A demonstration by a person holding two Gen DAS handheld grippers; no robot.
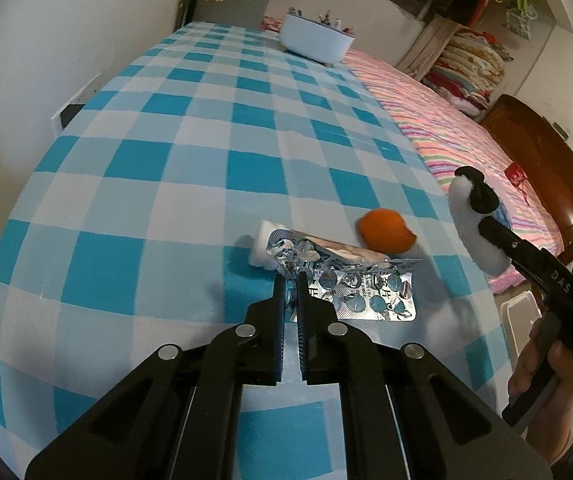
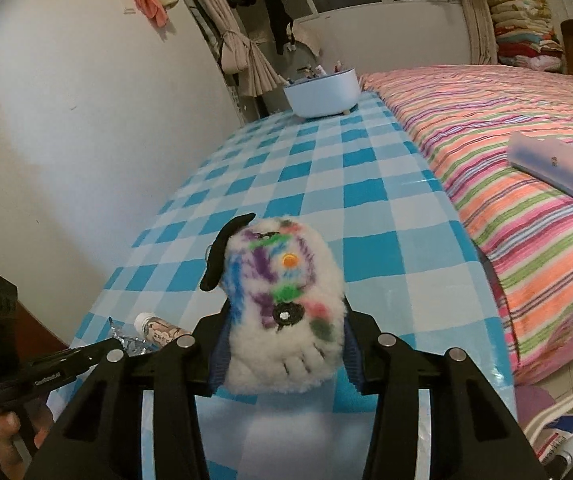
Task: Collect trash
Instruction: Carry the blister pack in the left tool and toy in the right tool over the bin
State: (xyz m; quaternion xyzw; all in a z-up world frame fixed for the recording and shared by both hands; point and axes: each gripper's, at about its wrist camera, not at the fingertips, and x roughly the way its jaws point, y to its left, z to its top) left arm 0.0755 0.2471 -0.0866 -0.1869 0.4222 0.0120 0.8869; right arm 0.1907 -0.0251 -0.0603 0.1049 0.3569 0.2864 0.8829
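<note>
1. Checked desk (image 1: 190, 168) beside the bed still carries trash.
2. Your left gripper (image 1: 291, 280) has its jaws clenched on the blister pack (image 1: 366, 292); tube (image 1: 286, 246) and orange peel (image 1: 384, 230) lie just beyond.
3. Your right gripper (image 2: 282, 344) jaws grasp a plush toy (image 2: 286, 300); the bin (image 1: 314, 38) sits far ahead.

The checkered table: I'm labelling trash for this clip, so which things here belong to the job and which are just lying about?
Job:
- used blister pack, pinched by the left hand-held gripper
- small white tube
- orange peel

Lying about:
- fluffy toy, held in the right hand-held gripper
- white tub
- striped bedspread
</note>
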